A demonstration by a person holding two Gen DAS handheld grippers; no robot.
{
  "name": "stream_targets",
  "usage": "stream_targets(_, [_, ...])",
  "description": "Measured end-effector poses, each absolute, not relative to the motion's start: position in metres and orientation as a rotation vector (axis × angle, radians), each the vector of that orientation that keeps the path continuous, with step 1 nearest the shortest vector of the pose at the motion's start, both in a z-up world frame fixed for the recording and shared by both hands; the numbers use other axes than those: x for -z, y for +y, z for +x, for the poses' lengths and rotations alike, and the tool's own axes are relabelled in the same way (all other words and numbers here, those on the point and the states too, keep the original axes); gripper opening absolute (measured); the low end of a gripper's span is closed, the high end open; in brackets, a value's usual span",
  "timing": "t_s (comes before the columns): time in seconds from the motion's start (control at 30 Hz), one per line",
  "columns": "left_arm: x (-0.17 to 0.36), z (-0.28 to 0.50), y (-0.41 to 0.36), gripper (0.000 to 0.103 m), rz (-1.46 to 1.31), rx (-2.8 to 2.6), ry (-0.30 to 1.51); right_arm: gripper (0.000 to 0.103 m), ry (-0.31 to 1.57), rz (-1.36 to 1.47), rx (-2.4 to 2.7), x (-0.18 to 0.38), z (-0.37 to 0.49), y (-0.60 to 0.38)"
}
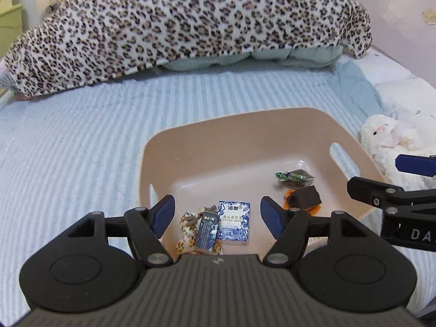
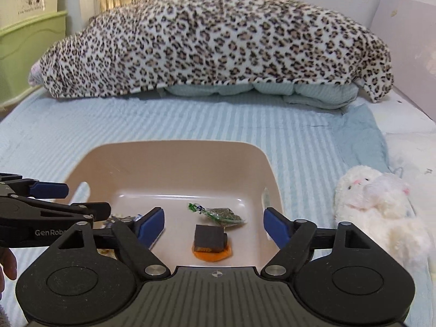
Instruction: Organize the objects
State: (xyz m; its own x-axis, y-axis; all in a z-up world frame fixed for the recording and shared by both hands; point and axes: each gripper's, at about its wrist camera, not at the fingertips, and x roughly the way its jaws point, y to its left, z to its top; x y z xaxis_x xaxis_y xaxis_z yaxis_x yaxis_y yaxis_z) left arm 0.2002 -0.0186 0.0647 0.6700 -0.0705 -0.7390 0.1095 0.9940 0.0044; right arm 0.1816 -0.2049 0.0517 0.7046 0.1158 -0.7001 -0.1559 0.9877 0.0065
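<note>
A beige plastic basket [image 1: 218, 125] sits on the bed; it also shows in the right wrist view [image 2: 174, 148]. Inside it lie a blue-and-white tissue pack [image 1: 234, 222], a dark small box [image 1: 206, 231], a patterned wrapper [image 1: 188, 231], a green-tied packet [image 1: 294, 178] and a dark block on an orange piece [image 1: 306, 197]. The packet [image 2: 220, 214] and the block [image 2: 210, 238] show in the right wrist view. My left gripper [image 1: 218, 216] is open and empty above the basket's near side. My right gripper [image 2: 214, 224] is open and empty above the block.
A leopard-print blanket [image 1: 177, 27] over a pale pillow lies at the back of the striped blue bedspread [image 1: 68, 136]. A white plush toy [image 2: 378, 204] lies right of the basket. A green bin [image 2: 24, 54] stands at the far left.
</note>
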Motion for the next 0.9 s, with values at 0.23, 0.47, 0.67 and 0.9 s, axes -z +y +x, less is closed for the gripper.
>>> stream_targets(0.23, [-0.082, 0.150, -0.012, 0.071, 0.050, 0.093, 0.794, 0.089, 0.739, -0.054, -0.146, -0.071, 0.134, -0.208])
stream_targets(0.47, [-0.079, 0.100, -0.005, 0.071, 0.058, 0.083, 0.789, 0.090, 0.719, -0.047, -0.159, -0.078, 0.083, -0.209])
stream_targets(0.67, [-0.081, 0.065, 0.003, 0.071, 0.038, 0.086, 0.791, 0.090, 0.720, -0.040, -0.174, -0.081, 0.047, -0.209])
stream_targets(0.9, [-0.094, 0.029, 0.006, 0.071, 0.021, 0.079, 0.772, 0.091, 0.709, -0.027, -0.193, -0.086, 0.013, -0.205])
